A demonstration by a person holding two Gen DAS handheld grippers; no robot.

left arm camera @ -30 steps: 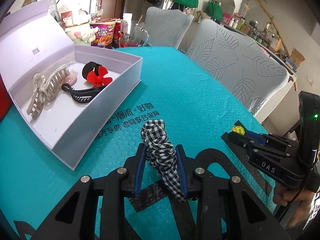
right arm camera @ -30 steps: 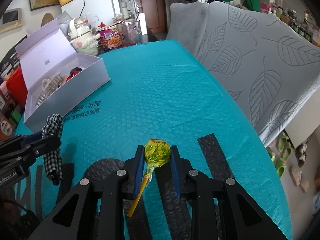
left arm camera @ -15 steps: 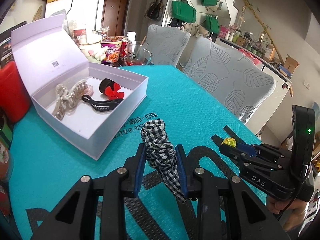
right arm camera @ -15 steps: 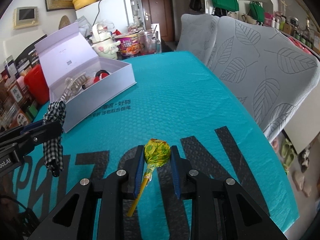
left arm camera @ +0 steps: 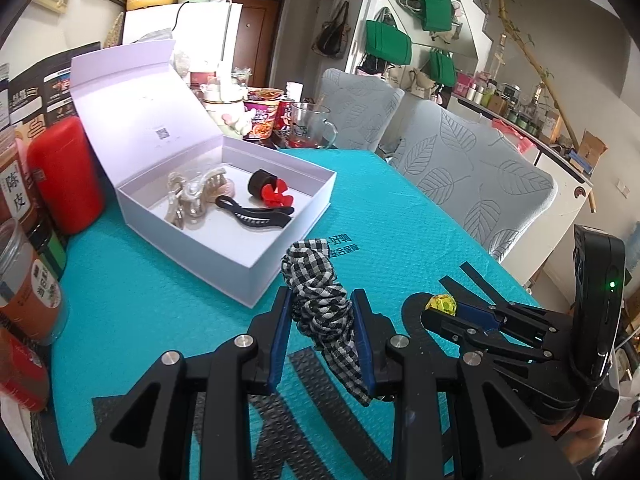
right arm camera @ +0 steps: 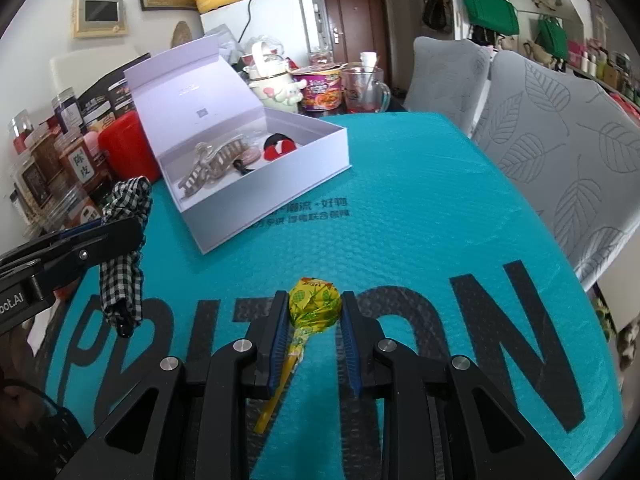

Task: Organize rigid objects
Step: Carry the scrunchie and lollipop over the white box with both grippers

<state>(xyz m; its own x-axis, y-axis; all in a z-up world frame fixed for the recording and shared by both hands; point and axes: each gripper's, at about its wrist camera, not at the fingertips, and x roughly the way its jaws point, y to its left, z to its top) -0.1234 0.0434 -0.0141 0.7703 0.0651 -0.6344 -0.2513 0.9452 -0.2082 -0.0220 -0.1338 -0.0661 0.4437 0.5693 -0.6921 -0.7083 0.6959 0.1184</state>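
Left gripper (left arm camera: 322, 320) clamped on checked scrunchie (left arm camera: 320, 300), right gripper (right arm camera: 314, 320) clamped on lollipop (right arm camera: 314, 306), open box (left arm camera: 280, 248) upper left.

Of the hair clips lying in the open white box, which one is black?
The slim black clip nearest the box's front wall. The beige translucent claw clip is bulkier, and the third piece carries a red flower.

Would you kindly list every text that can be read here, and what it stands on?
"陈皮": jar.
"潮流·好物": mat.
"bot.AI", its start cut off: left gripper.
Too small or blurred: the print on the noodle cup and on the box lid.
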